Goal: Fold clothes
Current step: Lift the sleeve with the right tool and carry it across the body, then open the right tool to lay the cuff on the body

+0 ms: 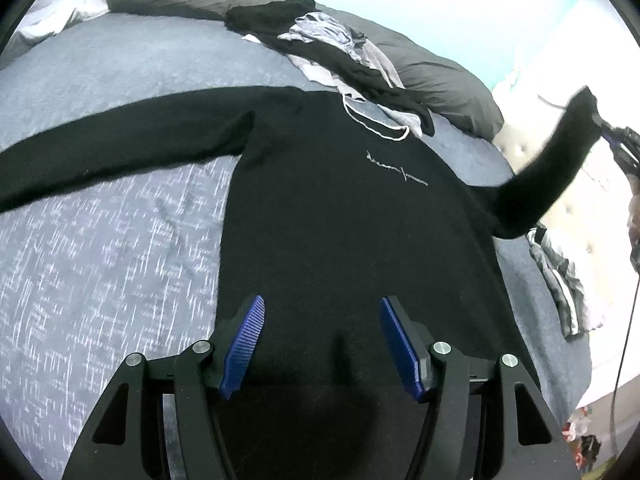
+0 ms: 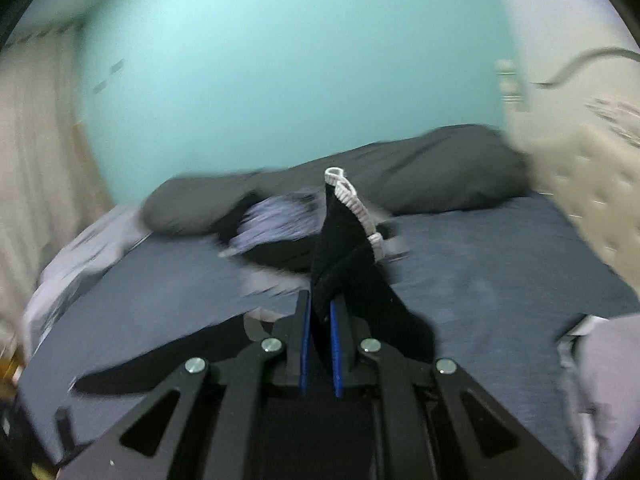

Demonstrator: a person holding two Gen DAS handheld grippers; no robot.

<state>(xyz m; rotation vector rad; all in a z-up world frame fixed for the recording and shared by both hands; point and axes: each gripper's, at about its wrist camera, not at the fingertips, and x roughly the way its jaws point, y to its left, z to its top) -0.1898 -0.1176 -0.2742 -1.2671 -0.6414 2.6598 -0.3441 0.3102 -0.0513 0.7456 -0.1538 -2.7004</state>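
A black long-sleeved sweater with a white-trimmed neck and small white script lies flat, front up, on the blue-grey bed cover. Its left sleeve stretches out flat to the left. My left gripper hovers open above the sweater's lower hem with nothing between its blue pads. The right sleeve is lifted off the bed at the right. My right gripper is shut on that sleeve's end, and the black cuff with its white ribbed edge sticks up past the fingertips.
A pile of black, white and grey clothes lies behind the sweater's collar, in front of dark grey pillows. A striped garment lies at the bed's right edge. A tufted beige headboard and a turquoise wall stand beyond.
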